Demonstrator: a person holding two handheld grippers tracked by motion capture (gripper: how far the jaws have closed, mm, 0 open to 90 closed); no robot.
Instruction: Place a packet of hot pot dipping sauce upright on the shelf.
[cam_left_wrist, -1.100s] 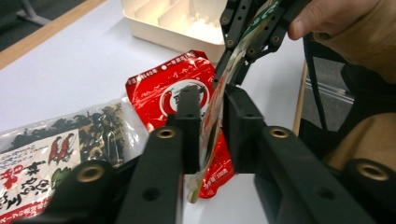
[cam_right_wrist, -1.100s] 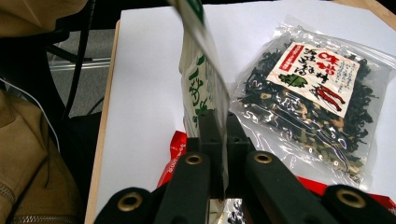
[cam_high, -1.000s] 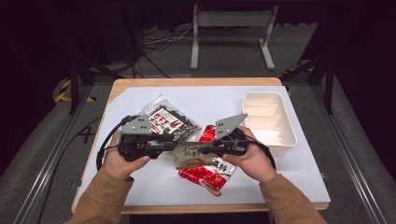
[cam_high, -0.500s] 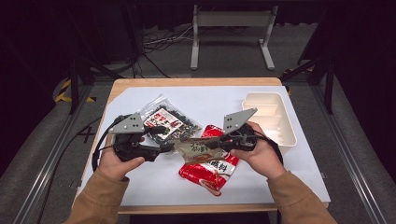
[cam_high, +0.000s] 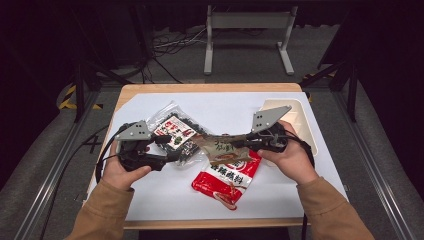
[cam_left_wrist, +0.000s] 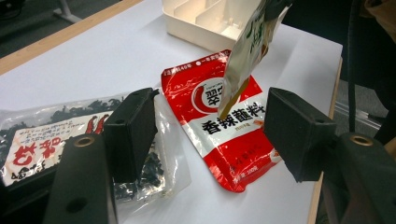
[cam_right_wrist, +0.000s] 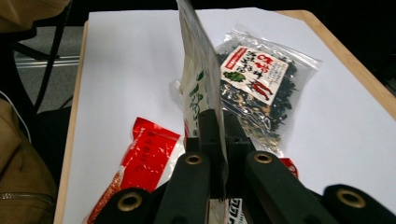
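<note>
White-covered table (cam_high: 320, 165) under dark room, right gripper (cam_high: 240, 144) clamped on silvery pouch (cam_high: 220, 146) above red sauce packet (cam_high: 227, 177), left gripper (cam_high: 170, 147) spread wide beside clear bag of dark dried pieces (cam_high: 175, 131), white divided tray (cam_high: 300, 117) behind.

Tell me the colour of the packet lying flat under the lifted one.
Red with white lettering, clearest in the left gripper view.

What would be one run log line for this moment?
right tongs: shut on silver packet, lifted | left tongs: open, empty | red pouch, dark bag: on table | tray: empty
</note>
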